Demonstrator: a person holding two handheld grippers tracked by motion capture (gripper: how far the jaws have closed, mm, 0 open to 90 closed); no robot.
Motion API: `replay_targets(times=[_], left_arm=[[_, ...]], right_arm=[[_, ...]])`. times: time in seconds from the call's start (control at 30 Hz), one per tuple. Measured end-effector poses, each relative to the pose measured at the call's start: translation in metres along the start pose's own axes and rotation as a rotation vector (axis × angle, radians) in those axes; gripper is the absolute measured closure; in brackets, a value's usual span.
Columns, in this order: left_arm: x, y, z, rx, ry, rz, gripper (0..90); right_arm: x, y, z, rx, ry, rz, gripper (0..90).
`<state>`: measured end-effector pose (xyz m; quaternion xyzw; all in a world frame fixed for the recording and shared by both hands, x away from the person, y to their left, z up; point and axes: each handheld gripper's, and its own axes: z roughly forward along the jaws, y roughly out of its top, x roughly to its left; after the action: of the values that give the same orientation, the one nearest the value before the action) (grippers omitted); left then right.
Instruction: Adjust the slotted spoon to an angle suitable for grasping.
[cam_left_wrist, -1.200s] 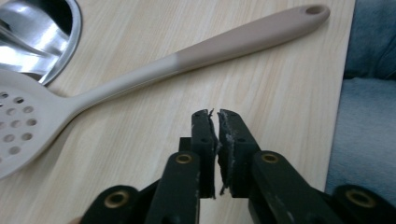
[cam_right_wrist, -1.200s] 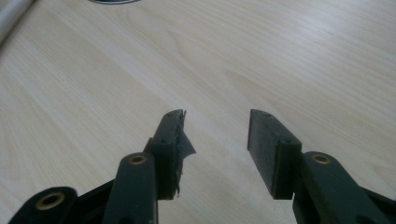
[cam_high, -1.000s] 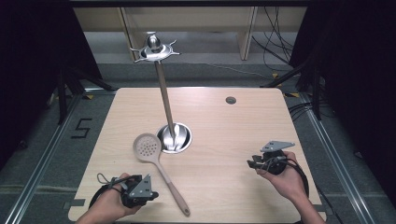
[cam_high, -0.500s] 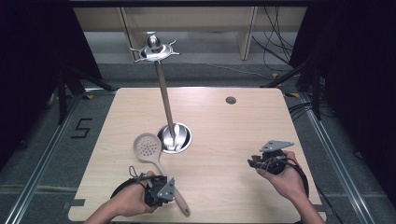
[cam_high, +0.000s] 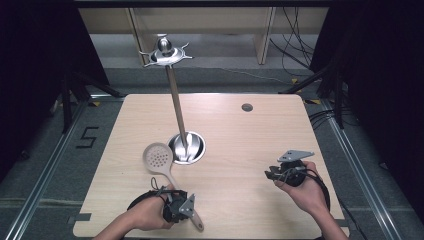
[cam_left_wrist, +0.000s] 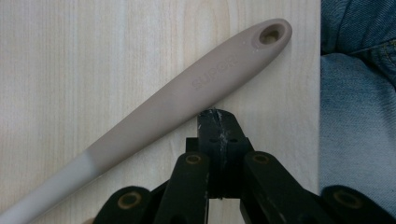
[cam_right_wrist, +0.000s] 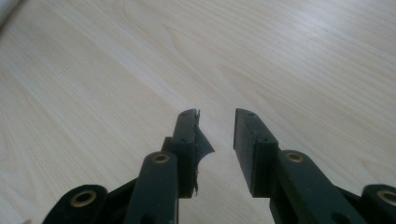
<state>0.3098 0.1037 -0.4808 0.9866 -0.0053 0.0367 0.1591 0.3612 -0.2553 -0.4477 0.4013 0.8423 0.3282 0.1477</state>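
Observation:
A beige slotted spoon (cam_high: 158, 157) lies on the wooden table (cam_high: 240, 135), its handle (cam_left_wrist: 187, 95) running toward the front edge. My left gripper (cam_high: 186, 212) hangs over the handle's end. In the left gripper view its jaws are shut with nothing between them, and my left gripper (cam_left_wrist: 215, 114) has its tips right at the handle's edge, below the hanging hole (cam_left_wrist: 271, 35). My right gripper (cam_high: 269, 174) rests at the front right, held by a hand. In the right gripper view my right gripper (cam_right_wrist: 216, 119) stands open over bare wood.
A metal utensil stand (cam_high: 187, 146) with a round base and a tall pole rises from the table's middle; its hooked top (cam_high: 165, 52) leans to the far left. A small dark grommet (cam_high: 247, 107) sits far right. Jeans (cam_left_wrist: 357, 116) show beyond the table's front edge.
My left hand and gripper have slid right along the front edge, from left of the spoon handle to over its end. The right gripper has stayed in place.

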Motion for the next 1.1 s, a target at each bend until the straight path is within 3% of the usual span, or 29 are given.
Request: replay_targets(times=[0.07,0.17,0.2,0.27,0.3,0.5,0.57,0.6,0.63,0.8,0.87,0.9,0.93,0.97,1.0,1.03,1.1], left_arm=[[0.001,0.002,0.002,-0.017,0.002,-0.015,89.3],[0.005,0.007,0.004,-0.017,0.01,0.001,89.3],[0.005,0.009,0.005,-0.032,0.011,-0.015,89.3],[0.01,0.013,0.006,-0.023,0.014,-0.001,89.2],[0.012,0.015,0.007,-0.027,0.015,-0.002,89.2],[0.022,0.025,0.008,-0.059,0.022,-0.024,89.2],[0.023,0.024,0.006,-0.068,0.035,-0.015,88.9],[0.021,0.023,0.005,-0.099,0.039,-0.043,86.5],[0.021,0.021,0.002,-0.094,0.05,-0.032,86.5],[0.01,-0.002,-0.018,-0.187,0.093,-0.084,74.4],[0.006,-0.014,-0.023,-0.248,0.111,-0.122,65.4],[0.007,-0.02,-0.027,-0.245,0.135,-0.116,60.2],[0.007,-0.025,-0.029,-0.258,0.147,-0.135,54.7],[0.009,-0.029,-0.03,-0.263,0.144,-0.142,49.7],[0.01,-0.033,-0.033,-0.244,0.167,-0.152,46.3],[0.01,-0.035,-0.034,-0.283,0.171,-0.197,43.0],[0.013,-0.037,-0.036,-0.323,0.154,-0.23,37.7]], right_arm=[[-0.001,-0.001,0.002,-0.029,-0.007,-0.003,70.3],[-0.001,-0.001,0.002,-0.025,-0.006,0.006,70.3],[0.0,-0.001,0.001,-0.018,-0.001,0.02,70.2],[-0.001,-0.001,0.003,-0.04,-0.009,0.001,70.2],[-0.002,0.0,0.0,-0.006,-0.001,-0.005,70.2],[-0.002,0.0,-0.002,0.0,0.002,0.011,69.9],[-0.001,0.0,-0.003,0.004,0.003,0.013,69.7],[-0.002,-0.001,-0.003,0.006,-0.001,0.005,69.4],[-0.002,-0.001,-0.003,0.005,-0.001,0.006,69.1],[-0.004,-0.002,-0.004,-0.021,-0.007,-0.003,66.6],[-0.003,-0.003,-0.006,-0.009,-0.002,0.026,65.6],[-0.003,-0.003,-0.005,-0.011,-0.001,0.04,65.2],[-0.005,-0.005,-0.004,-0.015,-0.006,0.024,64.9],[-0.006,-0.005,-0.004,-0.017,-0.01,0.024,64.6],[-0.008,-0.006,-0.004,-0.014,-0.009,0.022,64.3],[-0.007,-0.006,-0.004,-0.006,-0.006,0.043,64.0],[-0.009,-0.007,-0.004,-0.009,-0.011,0.027,63.5]])
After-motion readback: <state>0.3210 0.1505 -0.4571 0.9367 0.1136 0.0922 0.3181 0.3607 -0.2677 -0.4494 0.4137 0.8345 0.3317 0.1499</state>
